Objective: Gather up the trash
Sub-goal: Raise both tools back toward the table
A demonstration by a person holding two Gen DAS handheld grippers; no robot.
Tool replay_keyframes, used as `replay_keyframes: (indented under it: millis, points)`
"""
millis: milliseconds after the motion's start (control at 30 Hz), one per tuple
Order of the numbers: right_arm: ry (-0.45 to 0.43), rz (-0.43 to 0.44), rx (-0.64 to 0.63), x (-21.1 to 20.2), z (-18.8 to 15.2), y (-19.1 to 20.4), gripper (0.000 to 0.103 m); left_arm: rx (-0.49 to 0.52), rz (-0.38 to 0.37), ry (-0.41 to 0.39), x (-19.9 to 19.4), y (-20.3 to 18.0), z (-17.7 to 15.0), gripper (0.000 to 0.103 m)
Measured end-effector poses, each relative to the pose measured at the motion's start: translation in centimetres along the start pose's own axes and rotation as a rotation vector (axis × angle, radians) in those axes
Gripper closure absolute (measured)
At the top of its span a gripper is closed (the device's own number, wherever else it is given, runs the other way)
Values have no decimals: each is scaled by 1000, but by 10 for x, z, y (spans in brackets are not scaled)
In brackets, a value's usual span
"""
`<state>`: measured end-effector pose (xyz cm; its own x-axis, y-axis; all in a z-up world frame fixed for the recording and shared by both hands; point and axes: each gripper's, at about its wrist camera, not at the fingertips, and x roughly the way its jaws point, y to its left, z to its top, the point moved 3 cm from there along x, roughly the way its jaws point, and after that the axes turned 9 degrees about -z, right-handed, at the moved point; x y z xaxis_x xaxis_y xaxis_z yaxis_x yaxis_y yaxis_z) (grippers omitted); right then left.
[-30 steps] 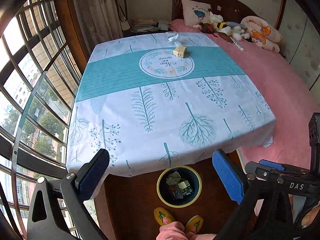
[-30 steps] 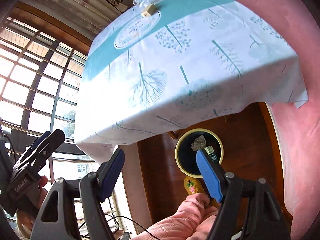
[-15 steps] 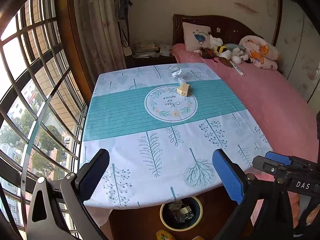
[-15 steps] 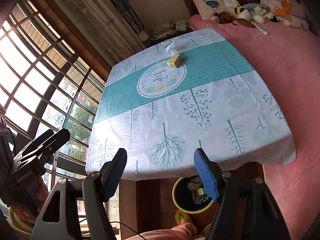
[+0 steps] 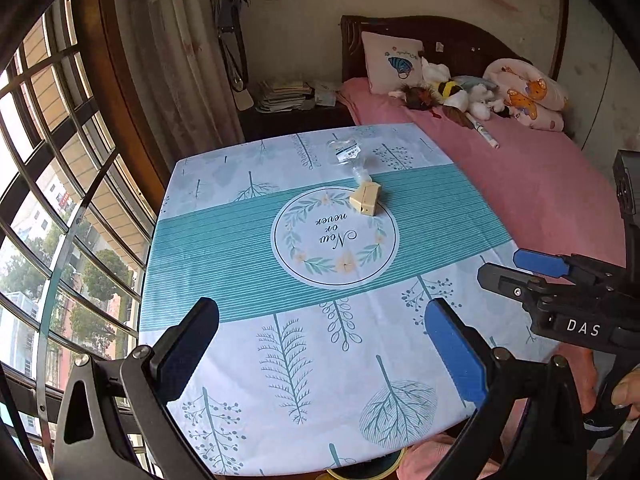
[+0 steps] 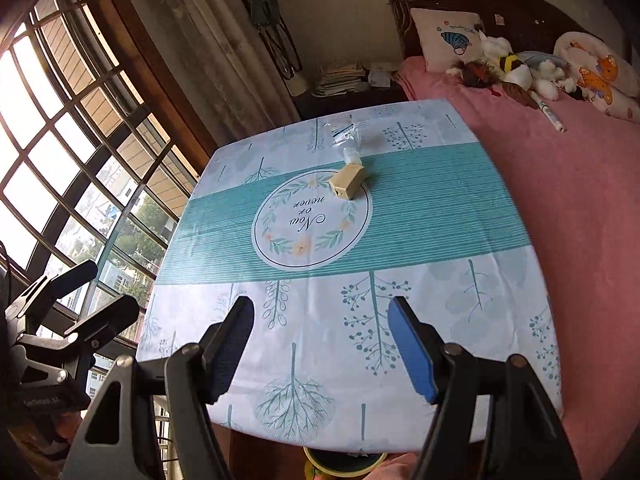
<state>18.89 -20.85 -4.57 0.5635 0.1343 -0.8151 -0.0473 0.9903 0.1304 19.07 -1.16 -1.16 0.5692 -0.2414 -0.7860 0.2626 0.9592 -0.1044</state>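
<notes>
A small tan box [image 5: 366,199] lies on the far side of the table, at the edge of the round print, and it also shows in the right wrist view [image 6: 347,181]. A clear plastic wrapper [image 5: 347,156] with a white label lies just beyond it, also in the right wrist view [image 6: 343,133]. My left gripper [image 5: 320,344] is open and empty above the table's near part. My right gripper [image 6: 320,344] is open and empty too, beside the left one. The yellow-rimmed trash bin [image 6: 344,465] peeks out under the table's near edge.
The table [image 5: 224,248] wears a white and teal cloth. A pink bed [image 5: 540,184] with soft toys and a pen borders its right side. A barred window [image 5: 48,200] runs along the left. A nightstand [image 5: 288,112] with papers stands behind.
Both grippers have lifted from looking down at the bin under the table edge to looking across the tabletop. The bin has dropped almost out of view. Both stay open.
</notes>
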Motion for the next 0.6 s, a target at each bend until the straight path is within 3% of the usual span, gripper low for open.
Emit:
replay_keyframes:
  millis: [333,600]
  points:
    - [49,131,-307,127,92,-16,33,-201,167,102,110,10,63,1]
    - [99,212,-457,215,115,-10,33,-304,237,184,173,26,66,1]
